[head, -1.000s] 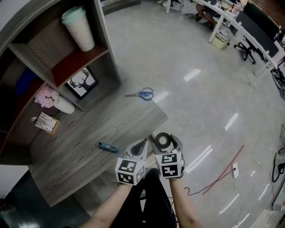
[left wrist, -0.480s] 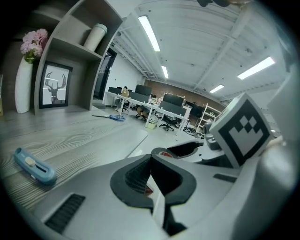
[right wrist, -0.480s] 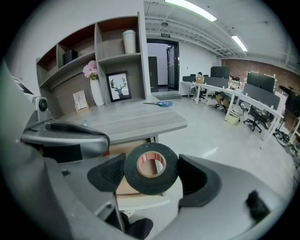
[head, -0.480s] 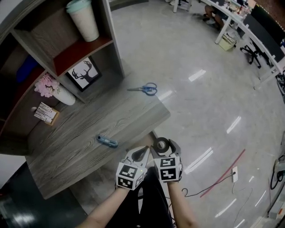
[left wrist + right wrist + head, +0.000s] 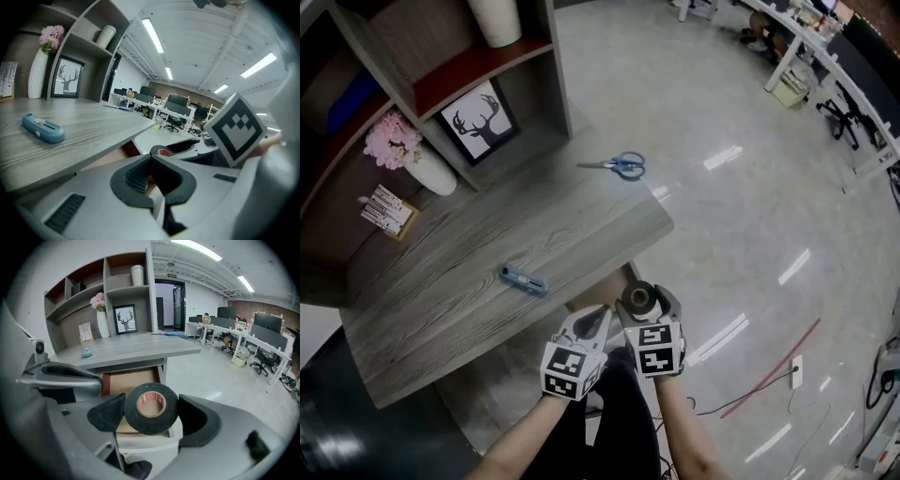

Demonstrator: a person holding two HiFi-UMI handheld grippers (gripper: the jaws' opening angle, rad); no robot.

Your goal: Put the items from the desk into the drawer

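Well, grey desk (image 5: 487, 246) stands on seemingly polished floor (image 5: 722, 103).

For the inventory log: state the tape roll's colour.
The tape is black; clearest in the right gripper view.

A grey wood-grain desk (image 5: 487, 253) stands on a glossy pale floor (image 5: 722, 187). A shelf unit (image 5: 539, 66) rises at the desk's back. Well beyond the desk run white tables (image 5: 269, 345) with black office chairs (image 5: 260, 364). Strip lights (image 5: 152, 35) line the ceiling above the desk.
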